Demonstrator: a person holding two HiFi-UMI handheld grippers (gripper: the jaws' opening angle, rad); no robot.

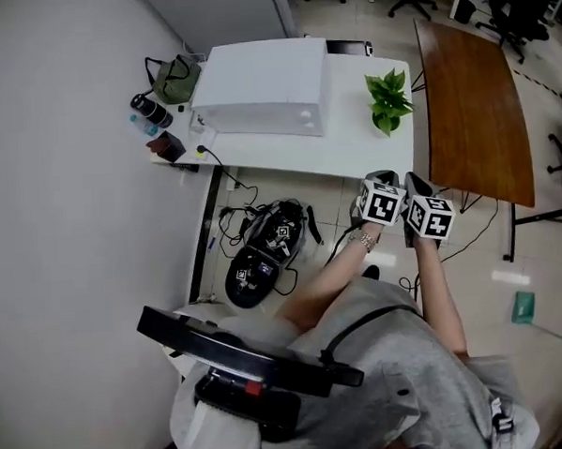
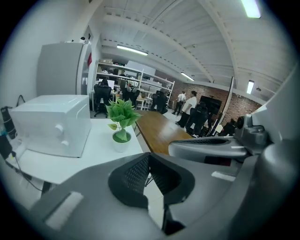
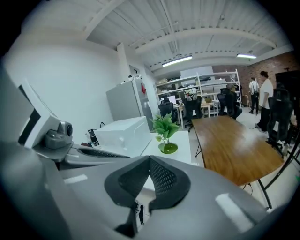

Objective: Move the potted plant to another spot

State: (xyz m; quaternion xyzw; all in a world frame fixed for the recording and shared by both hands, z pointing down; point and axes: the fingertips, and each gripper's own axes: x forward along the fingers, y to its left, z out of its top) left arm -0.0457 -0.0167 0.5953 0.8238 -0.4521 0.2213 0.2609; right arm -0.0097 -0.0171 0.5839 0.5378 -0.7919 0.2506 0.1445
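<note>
The potted plant (image 1: pixel 388 101), green leaves in a small white pot, stands near the right end of the white table (image 1: pixel 352 149). It also shows in the left gripper view as the plant (image 2: pixel 122 123) and in the right gripper view as the plant (image 3: pixel 165 132), some way ahead of both grippers. My left gripper (image 1: pixel 380 180) and right gripper (image 1: pixel 416 184) hang side by side over the floor just before the table's near edge, short of the plant. Both point toward it. The left gripper (image 2: pixel 149 156) is shut and holds nothing. The right gripper (image 3: pixel 150 161) is likewise shut and holds nothing.
A large white box (image 1: pixel 264 86) fills the table's left half, with a green bag (image 1: pixel 175 79) and a dark bottle (image 1: pixel 150 110) beside it. A brown wooden table (image 1: pixel 472 96) adjoins on the right. Cables and a dark bag (image 1: pixel 264 253) lie on the floor below.
</note>
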